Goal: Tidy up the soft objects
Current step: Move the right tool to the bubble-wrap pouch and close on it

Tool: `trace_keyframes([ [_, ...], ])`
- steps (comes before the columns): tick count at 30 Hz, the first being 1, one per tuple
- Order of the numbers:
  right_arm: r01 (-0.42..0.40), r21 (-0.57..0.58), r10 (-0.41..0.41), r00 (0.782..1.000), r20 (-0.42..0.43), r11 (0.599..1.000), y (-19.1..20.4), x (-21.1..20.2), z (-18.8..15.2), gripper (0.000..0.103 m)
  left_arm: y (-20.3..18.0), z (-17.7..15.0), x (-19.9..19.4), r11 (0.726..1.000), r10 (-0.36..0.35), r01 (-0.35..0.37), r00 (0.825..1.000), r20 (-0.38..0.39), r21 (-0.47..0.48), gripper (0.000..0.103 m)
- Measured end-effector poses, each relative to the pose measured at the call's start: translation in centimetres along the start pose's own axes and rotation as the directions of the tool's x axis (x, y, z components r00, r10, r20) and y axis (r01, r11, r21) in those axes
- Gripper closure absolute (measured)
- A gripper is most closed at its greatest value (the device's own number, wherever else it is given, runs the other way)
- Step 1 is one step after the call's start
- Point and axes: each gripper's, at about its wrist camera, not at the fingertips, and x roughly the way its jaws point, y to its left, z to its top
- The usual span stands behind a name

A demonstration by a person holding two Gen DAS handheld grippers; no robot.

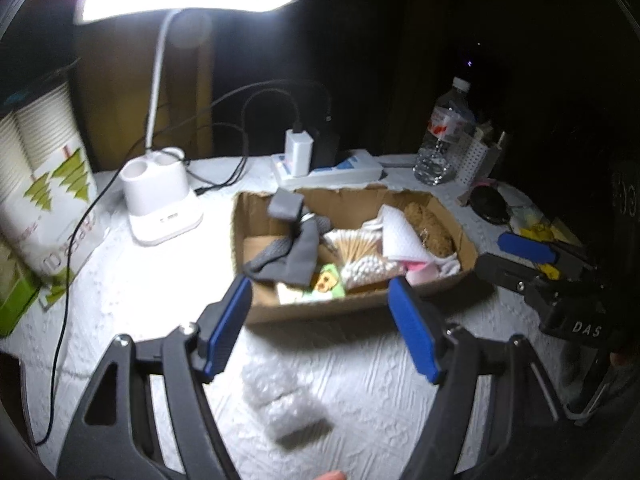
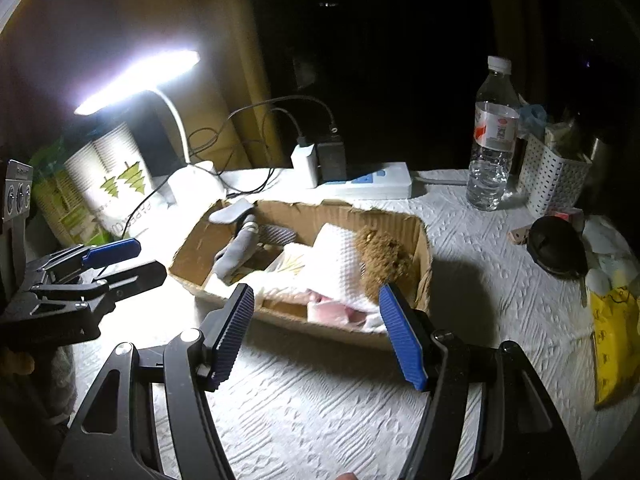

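Note:
A shallow cardboard box [image 1: 280,312] [image 2: 424,280] sits mid-table. It holds a grey sock [image 1: 296,256] [image 2: 236,252], white quilted paper [image 1: 396,236] [image 2: 340,264], a brown fuzzy toy [image 1: 432,224] [image 2: 384,256], cotton swabs [image 1: 360,256] and a green-and-orange item [image 1: 326,280]. A roll of bubble wrap [image 1: 284,404] lies on the white cloth, below and between my left gripper's fingers. My left gripper [image 1: 320,320] is open and empty just before the box's near wall. My right gripper [image 2: 316,332] is open and empty at the box's near right side.
A lit white desk lamp [image 1: 160,204] stands left of the box, with a paper-cup pack [image 1: 44,184] further left. A power strip [image 1: 328,168] with chargers and cables lies behind. A water bottle [image 2: 492,140], white perforated basket [image 2: 552,180], black round object [image 2: 556,248] and yellow packet [image 2: 612,344] are on the right.

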Motion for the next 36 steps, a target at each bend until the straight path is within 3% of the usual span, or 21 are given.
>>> trace_keyframes([
  [17,-0.056,-0.068,0.05,0.995,-0.089,0.996,7.1,2.9,-2.4,0.034,6.3,-5.8,-1.6,0.996,0.039,-0.041,0.999,-0.035,-0.083,0.031],
  [36,-0.161,-0.112,0.131,0.961,-0.243,0.98,14.5,10.3,-4.3,0.035,12.6,-9.3,-2.0,0.982,0.075,-0.089,0.994,-0.084,-0.167,0.031],
])
